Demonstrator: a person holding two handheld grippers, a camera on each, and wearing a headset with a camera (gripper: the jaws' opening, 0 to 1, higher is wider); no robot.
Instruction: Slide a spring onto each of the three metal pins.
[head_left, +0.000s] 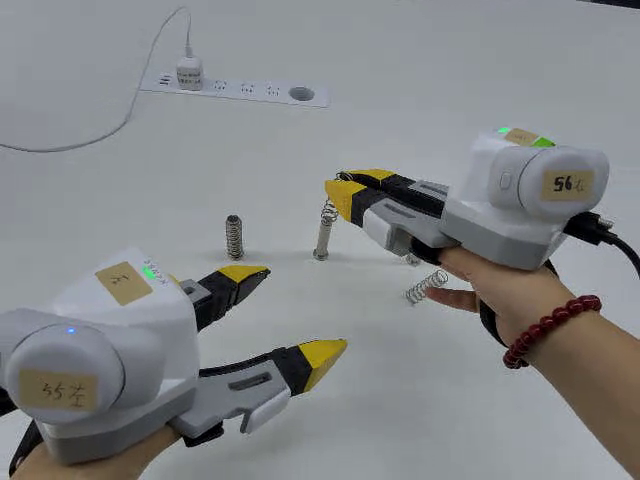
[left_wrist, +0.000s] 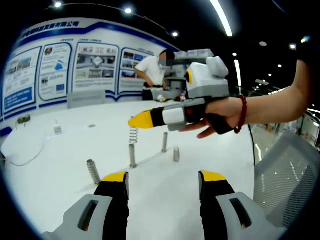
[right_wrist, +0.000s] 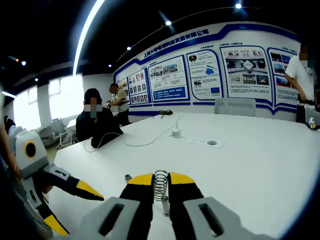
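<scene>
Right gripper (head_left: 337, 190), level above the middle pin (head_left: 322, 240), pinches a spring (head_left: 328, 212) between its jaws; left gripper (head_left: 295, 310) hovers short of that pin, jaws spread wide

**First spring** (head_left: 234, 237): steel coil, upright, seated over the leftmost pin (right_wrist: 128, 177) down to the white table (head_left: 450, 90).
**Middle pin** (head_left: 321, 240): slim metal rod, upright, shank bare.
**Second spring** (head_left: 329, 211): slightly tilted, lower end at the middle pin's tip, pinched between the yellow jaw tips of the right gripper (head_left: 338, 192).
**Third pin** (left_wrist: 164, 142): upright, bare.
**Third spring** (head_left: 427, 286): loose, lying on its side near the third pin.
</scene>
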